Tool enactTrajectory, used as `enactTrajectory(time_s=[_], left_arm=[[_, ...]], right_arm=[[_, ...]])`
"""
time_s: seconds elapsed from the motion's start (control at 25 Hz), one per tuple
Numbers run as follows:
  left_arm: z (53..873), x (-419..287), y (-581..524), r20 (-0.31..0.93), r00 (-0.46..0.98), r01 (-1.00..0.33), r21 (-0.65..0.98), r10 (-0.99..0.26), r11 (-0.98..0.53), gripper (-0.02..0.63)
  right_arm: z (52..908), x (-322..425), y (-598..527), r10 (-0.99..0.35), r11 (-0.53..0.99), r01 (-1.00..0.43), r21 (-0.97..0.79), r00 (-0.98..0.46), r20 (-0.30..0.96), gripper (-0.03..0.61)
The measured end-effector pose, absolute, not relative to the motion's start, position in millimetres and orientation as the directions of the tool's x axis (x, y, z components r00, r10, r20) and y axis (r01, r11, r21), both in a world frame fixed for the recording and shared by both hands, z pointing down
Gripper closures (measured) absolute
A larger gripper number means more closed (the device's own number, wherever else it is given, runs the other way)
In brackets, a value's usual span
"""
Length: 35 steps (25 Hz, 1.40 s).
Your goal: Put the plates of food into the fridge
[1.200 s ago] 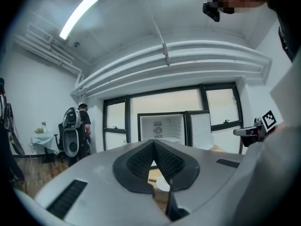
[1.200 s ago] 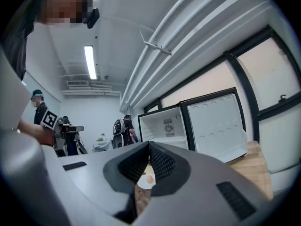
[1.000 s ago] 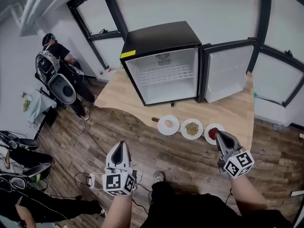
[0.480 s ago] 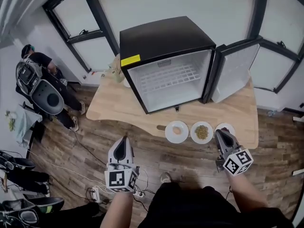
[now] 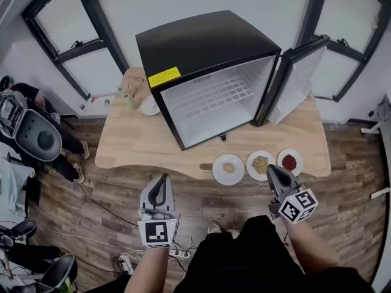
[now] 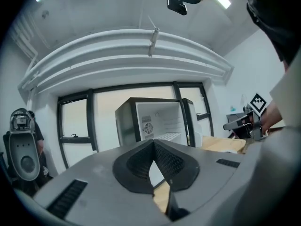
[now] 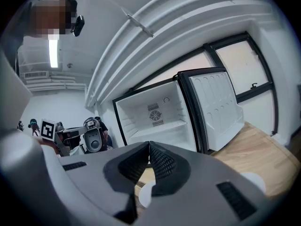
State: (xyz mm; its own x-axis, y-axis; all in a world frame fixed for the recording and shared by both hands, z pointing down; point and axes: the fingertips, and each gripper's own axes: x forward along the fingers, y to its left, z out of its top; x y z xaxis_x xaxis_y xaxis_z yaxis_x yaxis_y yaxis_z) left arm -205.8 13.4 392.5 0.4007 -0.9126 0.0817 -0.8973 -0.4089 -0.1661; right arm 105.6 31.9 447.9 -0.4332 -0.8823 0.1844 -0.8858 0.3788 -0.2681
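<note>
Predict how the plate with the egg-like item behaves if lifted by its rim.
The plate looks rigid, shallow and small: probably stiff and light, possibly breakable. The egg-like item lies loose at its centre and would likely roll on any tilt. The smooth white rim may slip in a pinch grip.

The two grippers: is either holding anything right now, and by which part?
Nothing is held. The left gripper and the right gripper are both shut and empty; the plates of food sit on the table.

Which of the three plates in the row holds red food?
The rightmost plate, below the open fridge door; the other two hold pale and greenish-brown food.
</note>
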Motion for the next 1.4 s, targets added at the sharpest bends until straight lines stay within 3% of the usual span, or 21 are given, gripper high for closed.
enactTrajectory(time_s=[0.52,0.76,1.12,1.28,1.4], left_arm=[[422,-157,-28,0.088,0.546,-0.829,-0.089,-0.833,-0.552,0.609],[442,-162,-32,0.065,0.52,-0.842,-0.131,-0.852,-0.523,0.609],[479,-165,-51,0.159,0.495,-0.861,-0.043,-0.854,-0.507,0.609],[488,-159,-63,0.182,0.498,-0.856,-0.054,-0.848,-0.515,0.609],[497,-156,-67,0.206,0.499,-0.852,-0.063,-0.842,-0.52,0.609]], right_arm=[[521,83,38,-0.872,0.297,-0.885,-0.359,-0.405,0.275,0.555],[587,76,33,-0.853,0.296,-0.868,-0.399,-0.429,0.299,0.555],[652,70,29,-0.816,0.22,-0.79,-0.572,-0.47,0.336,0.551],[688,69,25,-0.792,0.144,-0.742,-0.655,-0.484,0.373,0.413],[708,65,23,-0.781,0.097,-0.707,-0.701,-0.491,0.387,0.41]])
